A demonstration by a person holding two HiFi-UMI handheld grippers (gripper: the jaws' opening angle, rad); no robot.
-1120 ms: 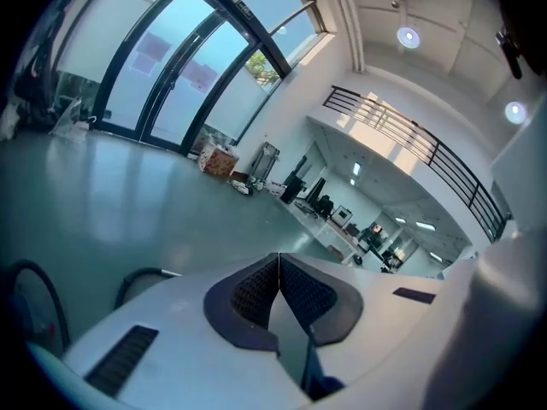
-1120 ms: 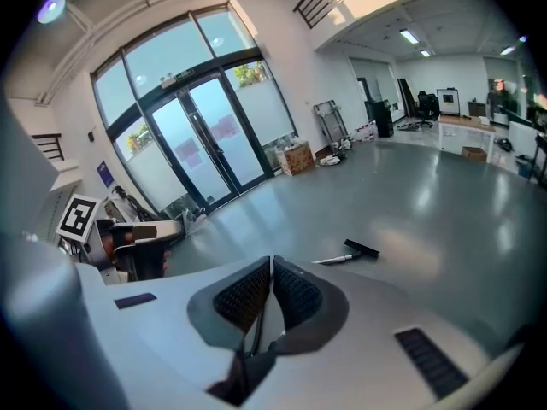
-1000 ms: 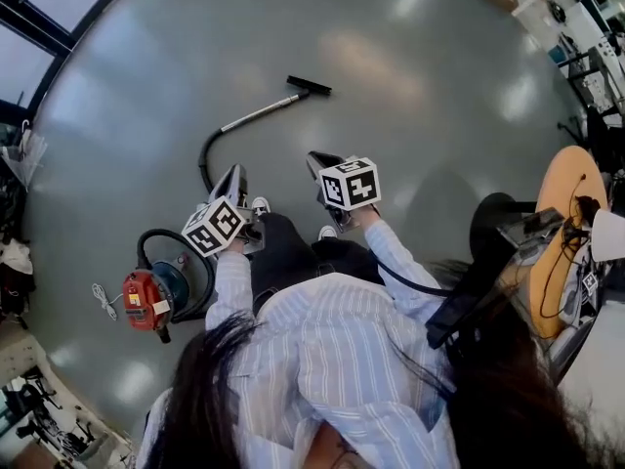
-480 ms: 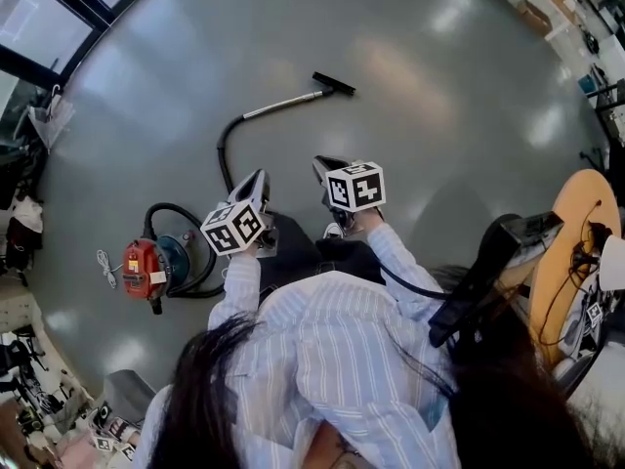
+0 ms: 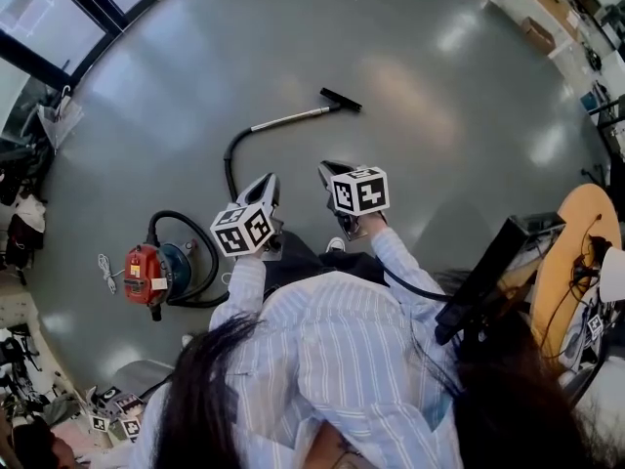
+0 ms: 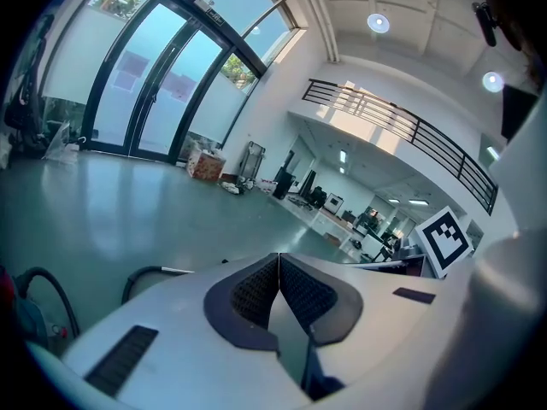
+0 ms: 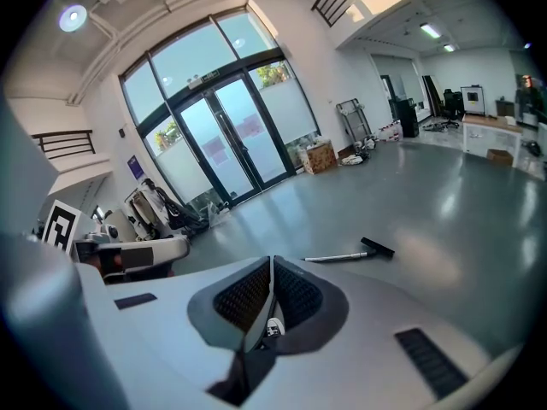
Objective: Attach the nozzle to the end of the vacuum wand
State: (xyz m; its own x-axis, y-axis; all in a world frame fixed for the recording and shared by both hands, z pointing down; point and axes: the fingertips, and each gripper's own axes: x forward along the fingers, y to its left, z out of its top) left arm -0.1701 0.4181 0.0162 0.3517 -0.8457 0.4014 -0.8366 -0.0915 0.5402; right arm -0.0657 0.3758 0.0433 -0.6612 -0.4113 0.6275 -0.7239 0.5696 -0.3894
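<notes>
Seemingly little is left to do: from the red vacuum (image 5: 146, 274) at left, a hose (image 5: 230, 154) is run across the floor to the wand (image 5: 290, 118), and the black nozzle (image 5: 341, 99) is seen joined to its end. The left gripper (image 5: 267, 182) and right gripper (image 5: 330, 169) are held well apart from it, fingers closed on nothing.

We see a glossy grey floor (image 5: 439, 86) filling most of the head view, with dark-framed glass doors (image 5: 39, 8) at the upper left and a cardboard box (image 5: 538, 33) at the upper right. At the right edge stands a round wooden table (image 5: 571, 213) draped with cables, and a small white cord (image 5: 105, 267) lies at the left.
</notes>
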